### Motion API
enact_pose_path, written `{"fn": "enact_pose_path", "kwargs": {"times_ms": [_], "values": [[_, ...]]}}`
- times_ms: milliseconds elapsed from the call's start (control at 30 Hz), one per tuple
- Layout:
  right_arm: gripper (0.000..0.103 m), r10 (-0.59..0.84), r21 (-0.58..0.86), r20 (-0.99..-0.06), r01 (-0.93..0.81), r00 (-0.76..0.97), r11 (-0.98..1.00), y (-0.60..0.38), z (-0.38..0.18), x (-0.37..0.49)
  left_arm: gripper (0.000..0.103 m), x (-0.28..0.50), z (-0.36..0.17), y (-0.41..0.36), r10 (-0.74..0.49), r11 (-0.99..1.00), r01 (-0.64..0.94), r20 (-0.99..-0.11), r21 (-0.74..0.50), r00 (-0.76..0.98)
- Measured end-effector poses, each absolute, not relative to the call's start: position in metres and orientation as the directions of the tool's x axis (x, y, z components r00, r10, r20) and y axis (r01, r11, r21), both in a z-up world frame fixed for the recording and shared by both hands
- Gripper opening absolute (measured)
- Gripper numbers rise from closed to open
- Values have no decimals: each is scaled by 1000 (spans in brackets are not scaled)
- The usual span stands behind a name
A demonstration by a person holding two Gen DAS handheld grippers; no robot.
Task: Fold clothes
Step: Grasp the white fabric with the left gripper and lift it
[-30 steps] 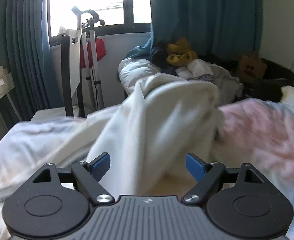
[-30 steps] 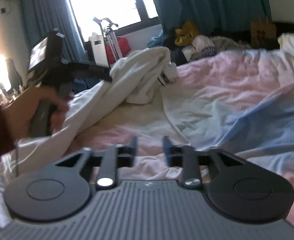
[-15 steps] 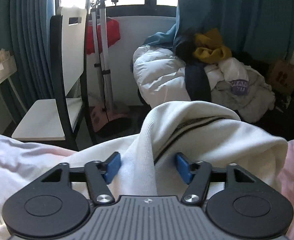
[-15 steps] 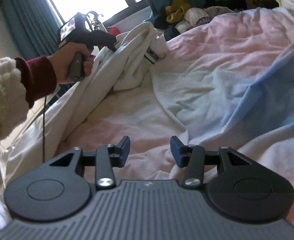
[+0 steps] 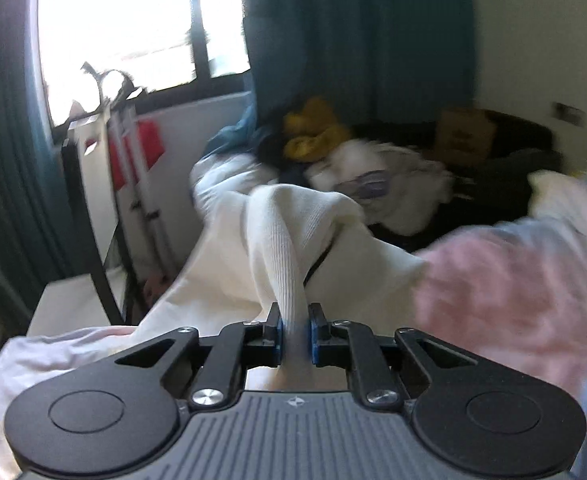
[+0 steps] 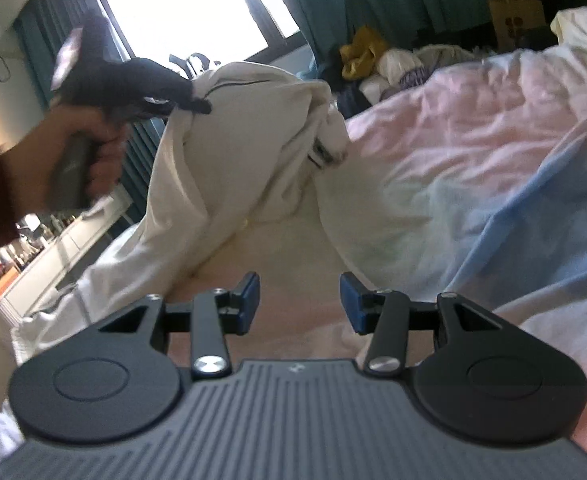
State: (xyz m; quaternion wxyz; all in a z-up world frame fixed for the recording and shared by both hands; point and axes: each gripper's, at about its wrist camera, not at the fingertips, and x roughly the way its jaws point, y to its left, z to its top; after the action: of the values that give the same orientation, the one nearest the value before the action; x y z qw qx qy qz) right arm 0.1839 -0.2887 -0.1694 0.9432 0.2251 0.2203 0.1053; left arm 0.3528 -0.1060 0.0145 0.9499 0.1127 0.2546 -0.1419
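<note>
Cream ribbed fabric of the white garment (image 5: 281, 240) is pinched between the blue pads of the left gripper (image 5: 295, 338), whose jaws are closed on it; the cloth rises ahead of that tool and drapes onto the pink-and-blue bedding (image 6: 473, 152). Right gripper (image 6: 299, 300) stands with jaws apart, empty, above the bedding, garment ahead-left.

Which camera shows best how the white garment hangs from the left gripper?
The right wrist view: it shows the left gripper lifting the white garment off the bed. The left wrist view shows only a ribbed fold pinched between its fingers, blurred beyond.
</note>
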Motion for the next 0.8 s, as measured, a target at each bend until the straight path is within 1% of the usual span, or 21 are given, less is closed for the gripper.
{"fn": "enact_pose_path", "kwargs": {"times_ms": [100, 200, 300, 400, 467, 600, 700, 800], "values": [[48, 300, 470, -329, -120, 895, 874, -291, -158, 172, 9, 280, 24, -102, -289, 902, 405, -488, 151, 824], [48, 305, 478, -294, -138, 906, 868, -294, -146, 161, 9, 210, 18, -93, -350, 880, 460, -495, 117, 795], [48, 307, 491, -268, -145, 913, 859, -300, -137, 150, 9, 148, -4, -82, -381, 871, 487, -526, 71, 760], [48, 307, 504, -244, -150, 920, 850, -307, -128, 138, 8, 103, -38, -72, -375, 875, 481, -557, 51, 741], [48, 312, 526, -231, -152, 921, 837, -312, -125, 132, 7, 84, -62, -64, -353, 893, 449, -582, 24, 732], [48, 373, 677, -240, -122, 896, 726, -332, -140, 142, 7, 68, -95, -40, -314, 931, 361, -600, -46, 736], [49, 421, 759, -245, -97, 874, 643, -340, -156, 164, 7, 70, -93, -23, -326, 940, 320, -588, -119, 740], [48, 463, 827, -247, -64, 851, 559, -347, -172, 187, 7, 76, -87, -18, -331, 940, 313, -572, -133, 751]]}}
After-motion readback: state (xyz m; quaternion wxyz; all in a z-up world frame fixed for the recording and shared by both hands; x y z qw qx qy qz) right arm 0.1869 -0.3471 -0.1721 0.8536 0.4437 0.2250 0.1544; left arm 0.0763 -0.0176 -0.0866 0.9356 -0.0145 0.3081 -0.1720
